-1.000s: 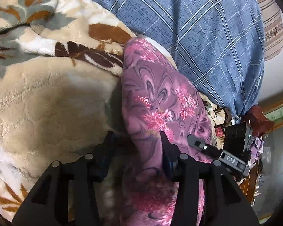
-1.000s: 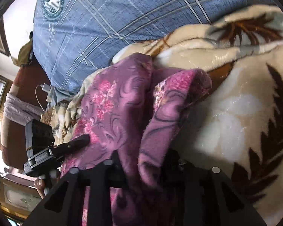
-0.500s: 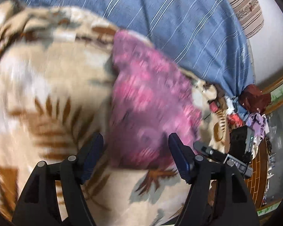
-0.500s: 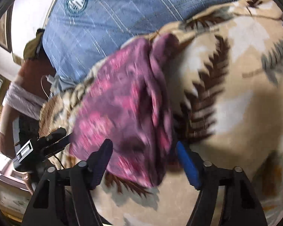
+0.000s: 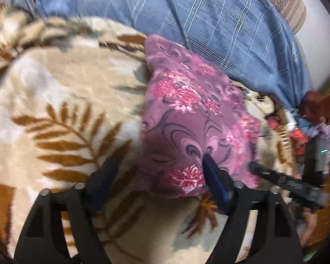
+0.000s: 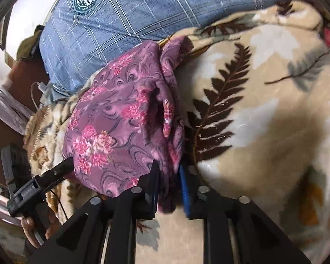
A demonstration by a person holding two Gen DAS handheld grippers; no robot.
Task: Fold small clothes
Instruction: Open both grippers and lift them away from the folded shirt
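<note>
The purple flowered garment (image 5: 187, 121) lay folded on the leaf-print blanket (image 5: 66, 101), its long axis running from lower centre up toward the blue checked pillow (image 5: 209, 22). The left claw (image 5: 158, 173) had just been opening and stood released, straddling the near left corner. The right claw (image 6: 168, 182) had just been closing and pinched the garment's bunched right edge, so it seemed nearer for the next fold.
</note>
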